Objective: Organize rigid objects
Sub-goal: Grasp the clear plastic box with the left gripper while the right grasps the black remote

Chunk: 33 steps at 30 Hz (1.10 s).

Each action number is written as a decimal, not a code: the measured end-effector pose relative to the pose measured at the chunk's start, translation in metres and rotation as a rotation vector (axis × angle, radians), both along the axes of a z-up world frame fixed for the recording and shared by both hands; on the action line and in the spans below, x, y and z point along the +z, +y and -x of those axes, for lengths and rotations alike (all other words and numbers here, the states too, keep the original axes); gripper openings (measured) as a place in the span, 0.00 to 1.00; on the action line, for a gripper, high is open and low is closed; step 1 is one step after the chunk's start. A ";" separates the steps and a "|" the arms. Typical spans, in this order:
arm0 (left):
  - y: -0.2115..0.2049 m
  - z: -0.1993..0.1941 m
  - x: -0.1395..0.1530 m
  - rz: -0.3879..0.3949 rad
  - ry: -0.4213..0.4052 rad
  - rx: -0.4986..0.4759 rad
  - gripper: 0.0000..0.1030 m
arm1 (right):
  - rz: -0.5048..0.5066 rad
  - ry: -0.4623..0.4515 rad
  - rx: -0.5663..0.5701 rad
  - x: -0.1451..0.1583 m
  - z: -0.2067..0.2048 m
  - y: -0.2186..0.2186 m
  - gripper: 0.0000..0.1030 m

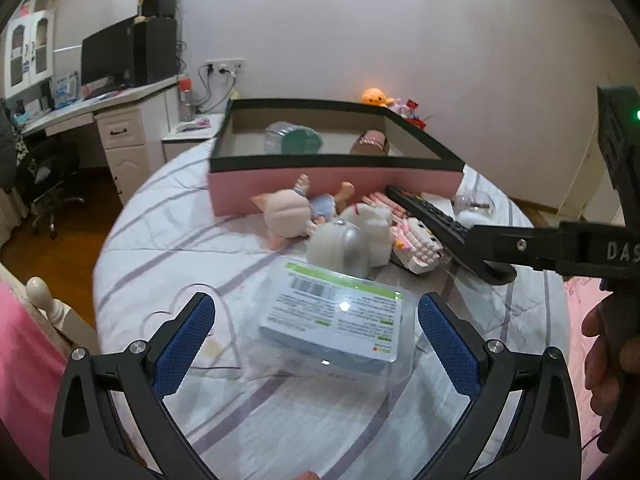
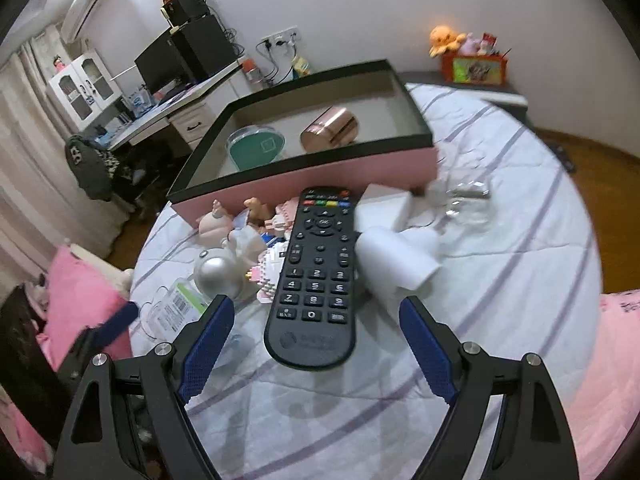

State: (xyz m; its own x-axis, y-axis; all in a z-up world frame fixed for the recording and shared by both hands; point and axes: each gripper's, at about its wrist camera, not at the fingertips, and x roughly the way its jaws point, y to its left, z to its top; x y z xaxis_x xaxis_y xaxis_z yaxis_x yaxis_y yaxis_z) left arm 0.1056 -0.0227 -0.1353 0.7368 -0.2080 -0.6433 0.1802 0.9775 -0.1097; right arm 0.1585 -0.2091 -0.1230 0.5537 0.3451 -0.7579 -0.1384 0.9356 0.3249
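A pink box with a black rim (image 1: 336, 184) (image 2: 304, 176) stands on the bed and holds a green round case (image 2: 256, 148) and a copper cylinder (image 2: 330, 128). My left gripper (image 1: 316, 336) is open, its blue pads either side of a clear-wrapped blue-and-green packet (image 1: 340, 320). My right gripper (image 2: 316, 344) is open, just behind the near end of a black remote control (image 2: 316, 276); that remote also shows in the left wrist view (image 1: 436, 220). The right gripper's finger (image 1: 504, 240) reaches over it.
Between the box and the grippers lie a pink doll (image 1: 296, 212), a silver-and-white toy (image 1: 348, 244), a pink block toy (image 1: 416, 244), a white cylinder (image 2: 396, 260) and clear plastic items (image 2: 464, 200). A desk (image 1: 100, 108) stands at the left. The bed's wooden post (image 1: 40, 292) is near left.
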 end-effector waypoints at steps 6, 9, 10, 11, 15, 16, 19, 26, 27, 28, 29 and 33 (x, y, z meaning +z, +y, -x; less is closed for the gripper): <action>-0.010 -0.015 -0.014 -0.019 0.036 -0.027 1.00 | -0.064 0.054 0.036 -0.013 -0.013 0.001 0.72; -0.011 -0.021 -0.020 -0.021 0.058 -0.030 1.00 | -0.094 0.076 0.040 -0.020 -0.023 0.001 0.69; -0.011 -0.022 -0.020 -0.018 0.062 -0.031 0.99 | -0.100 0.082 0.041 -0.022 -0.026 0.003 0.69; -0.010 -0.024 -0.021 -0.013 0.069 -0.034 0.98 | -0.105 0.087 0.045 -0.023 -0.030 0.005 0.68; -0.008 -0.028 -0.021 0.006 0.088 -0.051 0.92 | -0.100 0.095 0.049 -0.027 -0.043 0.011 0.60; -0.006 -0.028 -0.021 0.011 0.089 -0.053 0.92 | -0.109 0.092 0.053 -0.028 -0.046 0.011 0.55; 0.003 -0.029 -0.019 0.019 0.089 -0.037 0.92 | -0.110 0.078 0.069 -0.024 -0.045 0.012 0.47; 0.011 -0.029 -0.014 0.024 0.088 -0.025 0.92 | -0.189 0.116 0.042 -0.032 -0.045 -0.001 0.50; 0.012 -0.029 -0.014 0.023 0.088 -0.025 0.92 | -0.187 0.113 0.039 -0.032 -0.045 -0.002 0.50; 0.011 -0.028 -0.014 0.022 0.086 -0.023 0.92 | -0.188 0.111 0.037 -0.032 -0.045 -0.001 0.50; 0.011 -0.028 -0.014 0.022 0.086 -0.022 0.92 | -0.194 0.113 0.034 -0.032 -0.046 -0.001 0.50; 0.014 -0.029 -0.011 0.023 0.078 -0.014 0.92 | -0.211 0.099 0.034 -0.026 -0.043 0.001 0.60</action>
State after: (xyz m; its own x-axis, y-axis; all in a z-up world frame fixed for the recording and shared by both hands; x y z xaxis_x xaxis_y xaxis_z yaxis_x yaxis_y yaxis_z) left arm 0.1345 -0.0087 -0.1464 0.6813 -0.2330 -0.6940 0.1837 0.9721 -0.1461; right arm 0.2010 -0.2077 -0.1492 0.4656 0.5192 -0.7167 -0.1266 0.8406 0.5266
